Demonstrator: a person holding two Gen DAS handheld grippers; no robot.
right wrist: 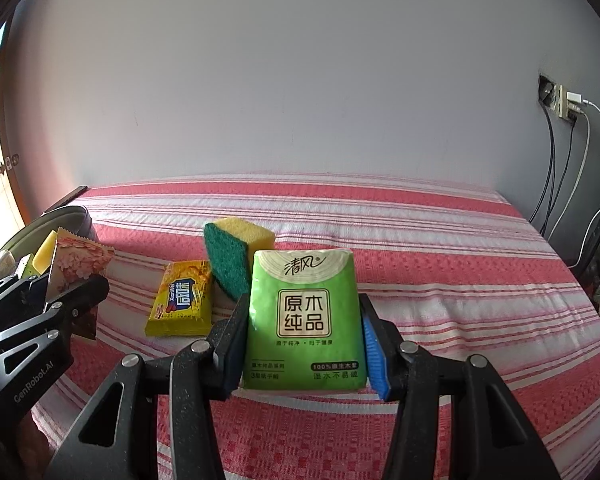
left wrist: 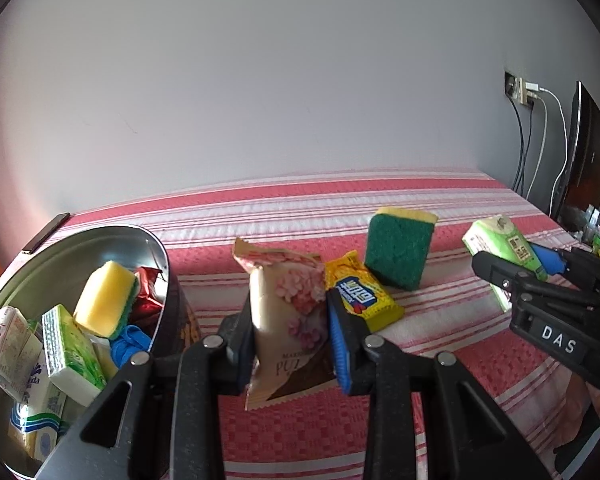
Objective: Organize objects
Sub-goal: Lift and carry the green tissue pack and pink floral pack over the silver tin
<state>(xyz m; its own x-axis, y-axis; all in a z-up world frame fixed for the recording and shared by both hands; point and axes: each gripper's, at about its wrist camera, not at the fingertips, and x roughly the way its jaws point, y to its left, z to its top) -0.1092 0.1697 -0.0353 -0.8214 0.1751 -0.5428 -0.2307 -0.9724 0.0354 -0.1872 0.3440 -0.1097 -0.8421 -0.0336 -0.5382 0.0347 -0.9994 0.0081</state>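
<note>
Carrying two items at once, I judge this to be the transport step: both packs are lifted clear of the striped bed (left wrist: 440,360) and headed for the tin (left wrist: 156,248).

Farthest left sits that tin, a round metal one at the bed's left edge. Inside it I see a sponge (left wrist: 106,300) with its yellow face up, a green tissue pack (left wrist: 72,350), a red foil wrapper (left wrist: 150,294), something blue (left wrist: 130,346) and a few white packets (left wrist: 8,340). It looks fairly full.

Just right of the tin, my left tongs (left wrist: 288,320) are clamped narrow on a pink floral pouch (left wrist: 288,304), held upright. Beyond the pouch, farther right of the tin, a yellow snack (right wrist: 184,300) lies flat on the bed, and a green-faced sponge (right wrist: 236,256) stands on edge just behind it, seemingly touching it.

Well right of the tin, my right tongs (right wrist: 304,340) grip a green tissue packet (right wrist: 304,316) by its sides, at middling width.

Next I would swing the left tongs over the tin's rim and release the pouch into a gap, then bring the packet across; the crowding inside calls for a careful drop so nothing spills.
</note>
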